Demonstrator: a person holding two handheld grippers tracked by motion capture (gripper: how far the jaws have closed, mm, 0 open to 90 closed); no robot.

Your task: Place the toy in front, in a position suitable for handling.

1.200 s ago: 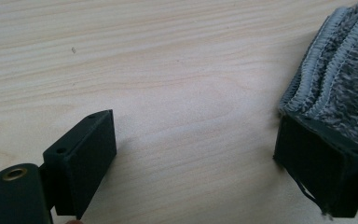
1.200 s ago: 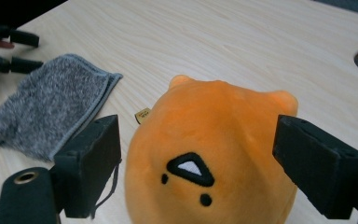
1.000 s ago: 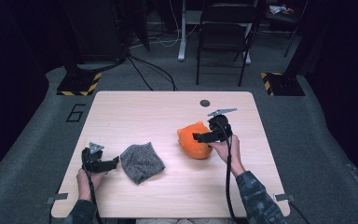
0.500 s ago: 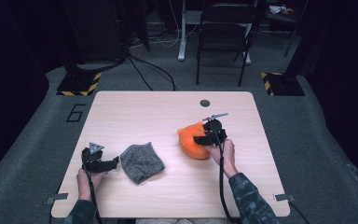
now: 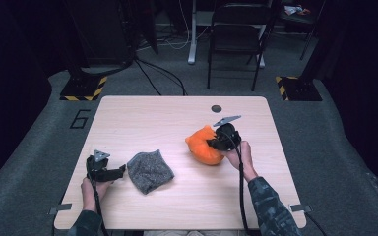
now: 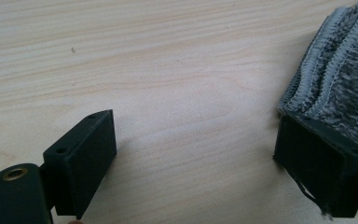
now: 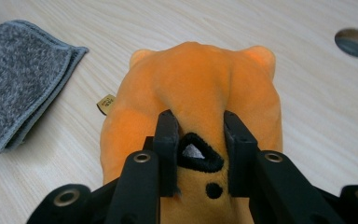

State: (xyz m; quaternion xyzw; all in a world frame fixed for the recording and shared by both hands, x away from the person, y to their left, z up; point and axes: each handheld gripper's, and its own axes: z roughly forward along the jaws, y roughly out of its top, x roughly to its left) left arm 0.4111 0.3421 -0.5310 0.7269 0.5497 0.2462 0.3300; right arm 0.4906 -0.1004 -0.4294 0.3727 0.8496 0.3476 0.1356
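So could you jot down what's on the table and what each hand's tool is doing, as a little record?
surface: light wooden table
right tool: closed on the orange plush toy, pinching its fabric
left tool: open, one side against the folded grey towel
towel: lying flat, left of the toy, apart from it
table hole: beyond the toy

On the worktop [image 5: 142, 123], a folded cloth [image 5: 149, 170] lies left of a plush toy [image 5: 203, 145], well apart, with a chair [image 5: 237, 29] standing behind.
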